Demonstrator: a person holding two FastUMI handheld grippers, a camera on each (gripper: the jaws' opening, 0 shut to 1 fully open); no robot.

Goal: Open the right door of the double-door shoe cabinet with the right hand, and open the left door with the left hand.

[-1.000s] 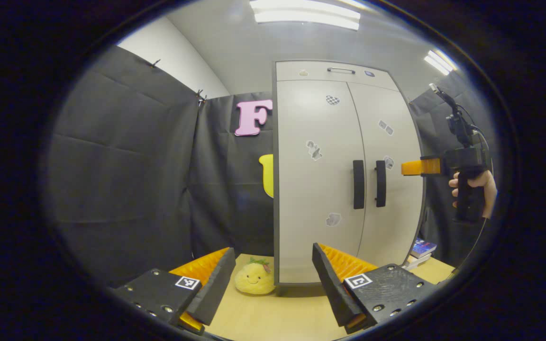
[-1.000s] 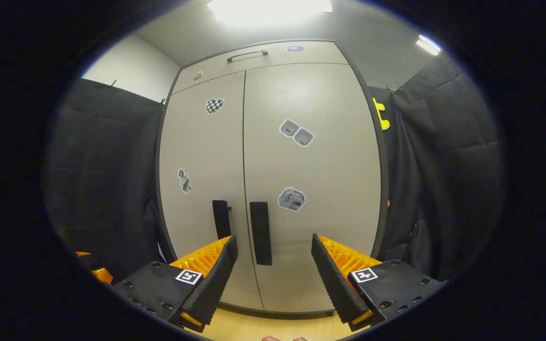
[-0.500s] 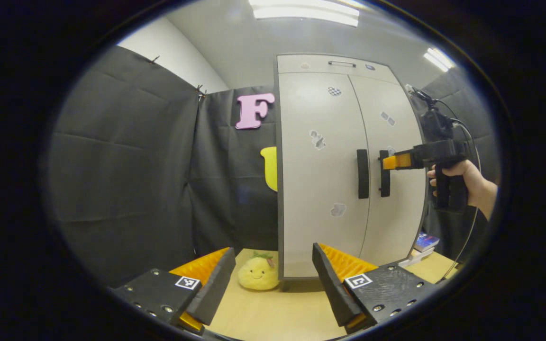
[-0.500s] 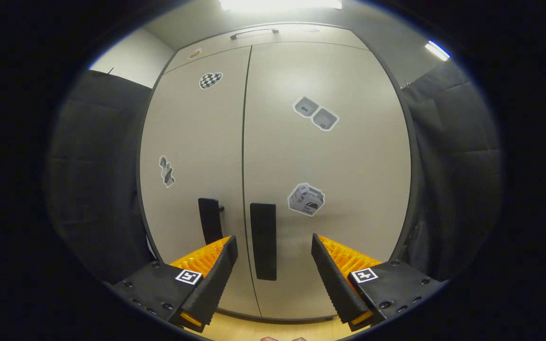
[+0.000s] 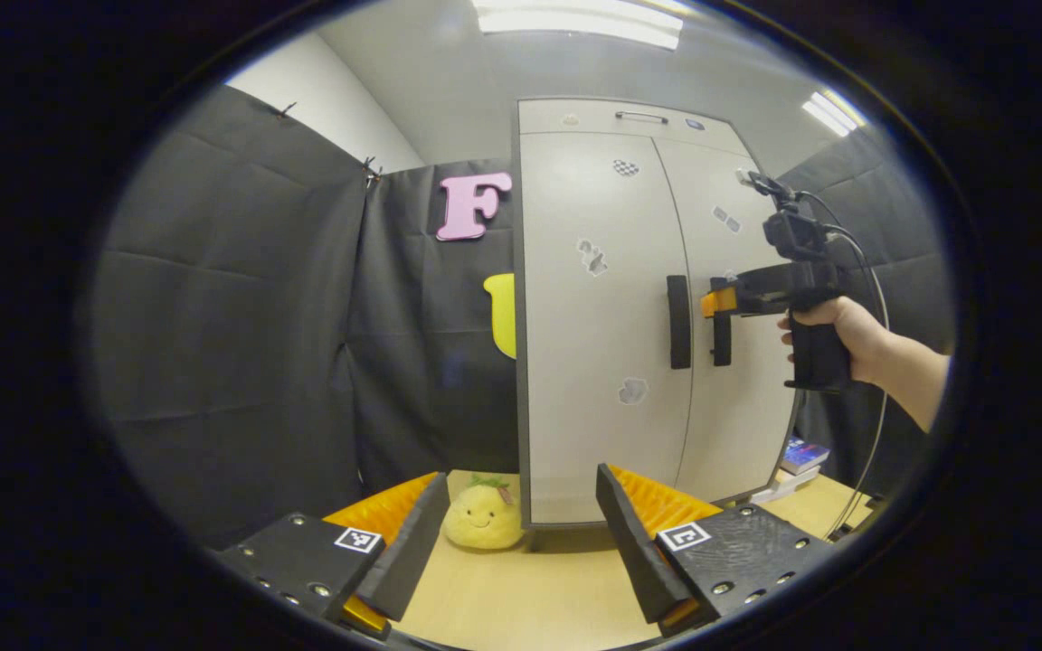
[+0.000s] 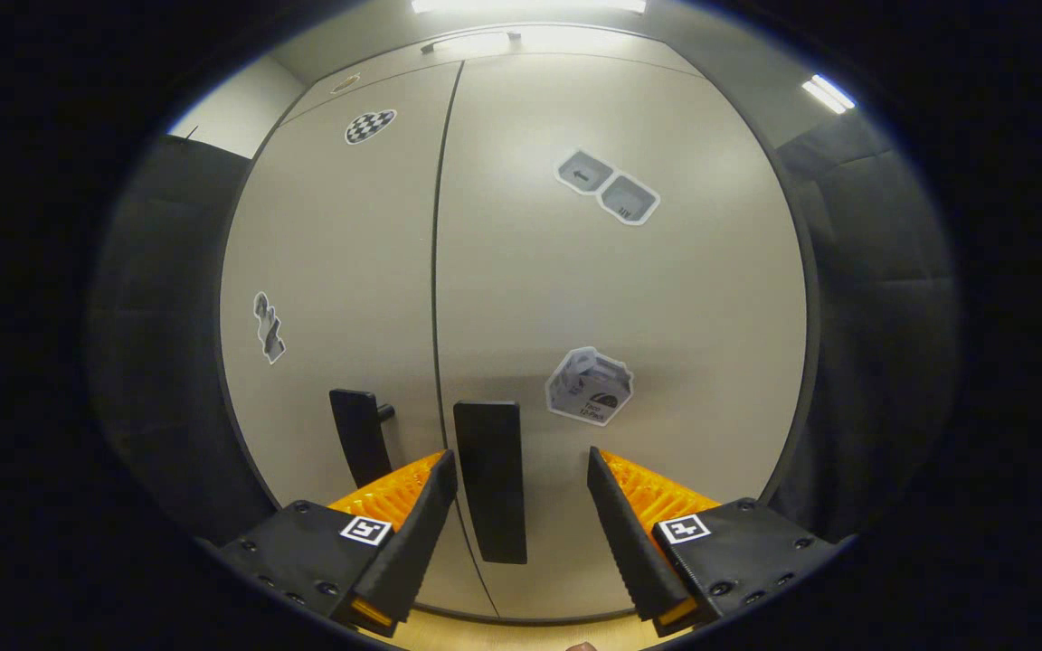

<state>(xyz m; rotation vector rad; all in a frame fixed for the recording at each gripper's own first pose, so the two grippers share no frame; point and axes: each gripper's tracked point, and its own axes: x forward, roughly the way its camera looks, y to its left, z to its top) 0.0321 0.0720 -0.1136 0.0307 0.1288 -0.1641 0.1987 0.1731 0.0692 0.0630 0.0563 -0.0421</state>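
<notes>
Shoe cabinet [image 5: 607, 316] stands upright on the wooden surface [image 5: 530, 588], both doors shut, seam running straight down the middle. Right door [image 6: 620, 298] looms large in the right gripper view, and its dark vertical handle [image 6: 491, 479] sits between the two fingers of the right gripper [image 6: 521, 506], jaws spread wide with a gap on either side of the handle, nothing pressed yet. Left door [image 6: 340, 271] is just beside it with its own handle [image 6: 358, 434] off to the left of those fingers. From the left gripper view, the right gripper [image 5: 711, 303], held in a hand [image 5: 838, 334], has its tips right at the right-hand handle [image 5: 720, 321]; whether they touch it I cannot tell. Left gripper [image 5: 521, 524] hangs well back from the cabinet, low over the surface, jaws released and wide apart, holding nothing. A yellow plush toy [image 5: 483, 524] with a smiling face sits on the surface by the cabinet's left corner. Books [image 5: 801, 457] lie near the cabinet's right side.
</notes>
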